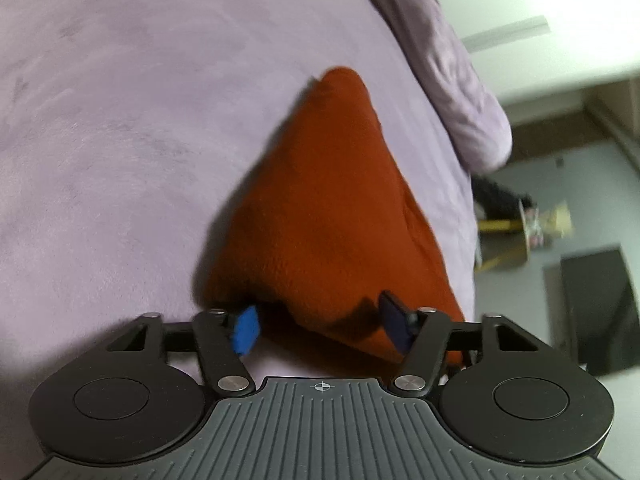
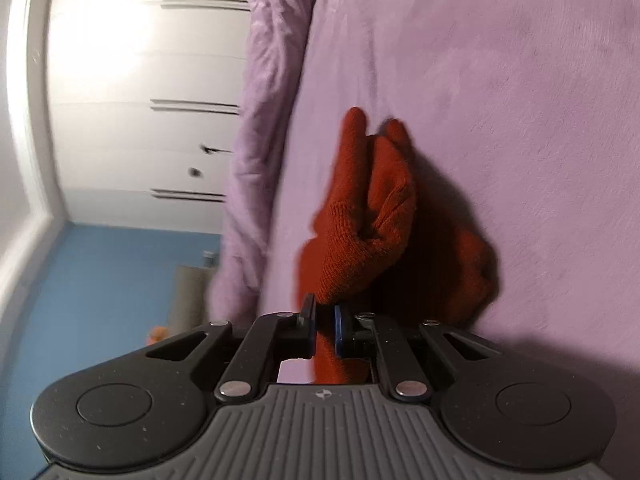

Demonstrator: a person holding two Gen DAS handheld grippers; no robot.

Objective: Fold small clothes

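Garment: a rust-orange knitted glove (image 2: 360, 216) is lying on a lilac fleece blanket (image 2: 500, 80) that is covering the bed
Long axis, right wrist view: the glove is running straight away from the camera, cuff nearest and knitted fingers pointing toward the far end of the blanket
Fingers of the glove: two tips are sticking up at the far end, the others seemingly curling in against the palm, though blur is making this hard to tell
Left wrist view: the orange knit (image 1: 320, 208) is showing as a tapering wedge, broad near the camera and narrowing to a point away from it
Right gripper (image 2: 323, 330): its jaws are pinching the cuff end of the glove, the orange fabric passing between the two pads
Left gripper (image 1: 322, 326): its jaws are standing apart, the broad near edge of the knit sitting between the blue pads (image 1: 246, 330) without being squeezed
Surroundings: a rumpled fold of the blanket (image 2: 256, 160) is running along the bed edge, with white wardrobe doors (image 2: 140, 80) beyond
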